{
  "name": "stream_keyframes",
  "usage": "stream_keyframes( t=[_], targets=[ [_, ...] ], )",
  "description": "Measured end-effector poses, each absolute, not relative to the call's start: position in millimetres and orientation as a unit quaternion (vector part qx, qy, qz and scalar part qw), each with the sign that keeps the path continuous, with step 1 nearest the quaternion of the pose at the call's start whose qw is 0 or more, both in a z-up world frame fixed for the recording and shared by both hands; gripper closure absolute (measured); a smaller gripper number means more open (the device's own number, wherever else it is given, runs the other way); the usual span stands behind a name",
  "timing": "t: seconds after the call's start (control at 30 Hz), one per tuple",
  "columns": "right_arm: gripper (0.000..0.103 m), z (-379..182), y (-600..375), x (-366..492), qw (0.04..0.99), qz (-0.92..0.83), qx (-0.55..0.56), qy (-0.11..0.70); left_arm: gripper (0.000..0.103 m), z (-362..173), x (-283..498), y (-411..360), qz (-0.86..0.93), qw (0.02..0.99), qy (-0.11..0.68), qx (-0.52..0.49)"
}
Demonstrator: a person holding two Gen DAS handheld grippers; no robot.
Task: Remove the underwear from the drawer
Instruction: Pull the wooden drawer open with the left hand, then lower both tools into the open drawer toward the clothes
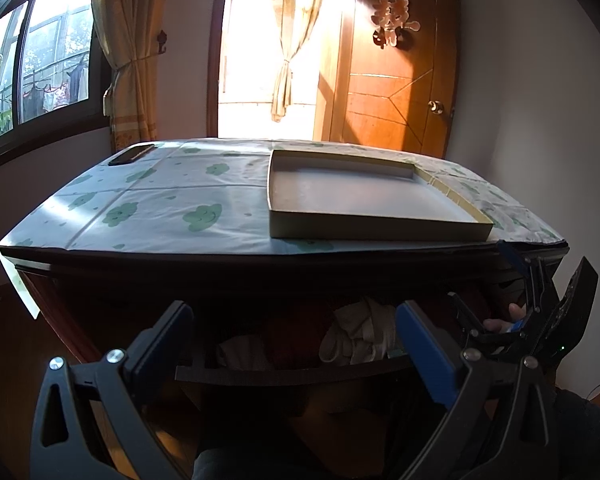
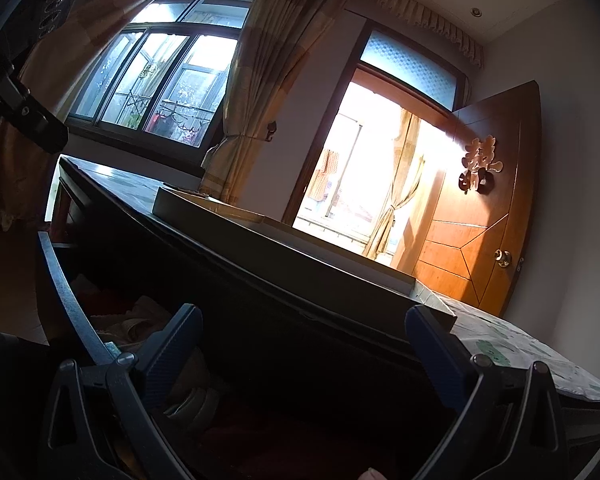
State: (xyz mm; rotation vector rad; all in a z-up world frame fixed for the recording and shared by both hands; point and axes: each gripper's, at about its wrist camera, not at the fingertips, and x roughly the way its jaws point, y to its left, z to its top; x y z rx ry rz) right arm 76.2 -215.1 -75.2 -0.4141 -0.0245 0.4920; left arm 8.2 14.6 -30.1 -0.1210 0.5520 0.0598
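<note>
- Left hand-held gripper (image 1: 294, 340) poised in front of the open drawer (image 1: 292, 374), blue-padded fingers (image 1: 426, 354) spread wide with nothing between them; probably lined up this way to come down over the clothing inside.
- Right hand-held gripper (image 2: 302, 344) low at the drawer's right end and tipped steeply, jaws likewise wide apart and empty (seen from the left wrist view as a dark frame at the table's right corner, with a bit of the person's hand behind it).
- Drawer pulled out below the table (image 1: 220, 200) edge, so its contents lie in shadow under the overhang; front rail a dark band across the near side.
- Underwear (image 1: 360, 334): a pale, off-white crumpled bundle resting inside the drawer, right of centre, between the left gripper's fingers in that view but not touched by them.
- Fabric soft, bunched and folded over itself, so likely to drape and trail when lifted; a pinch on a raised fold looks the easiest hold.
- A second pale piece of cloth (image 1: 236, 354) to its left, and something dark red around both; too dim to tell what garments these are.
- From the right wrist view, pale folded cloth also visible low at left inside the drawer, beside the left finger.
- On the table's cloud-print cover, a shallow empty box lid (image 1: 364, 196), perhaps a landing spot, and a dark phone (image 1: 132, 155) at the far left corner.
- Task judged at its start: nothing grasped yet.
</note>
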Motion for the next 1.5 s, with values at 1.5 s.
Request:
stream_keyframes(
  t=[1.5],
  targets=[
    [0.001, -65, -227, 54, 0.943, 0.253, -0.180, 0.123, 0.000, -27, 10, 23, 0.036, 0.957, 0.281, -0.055]
  ],
)
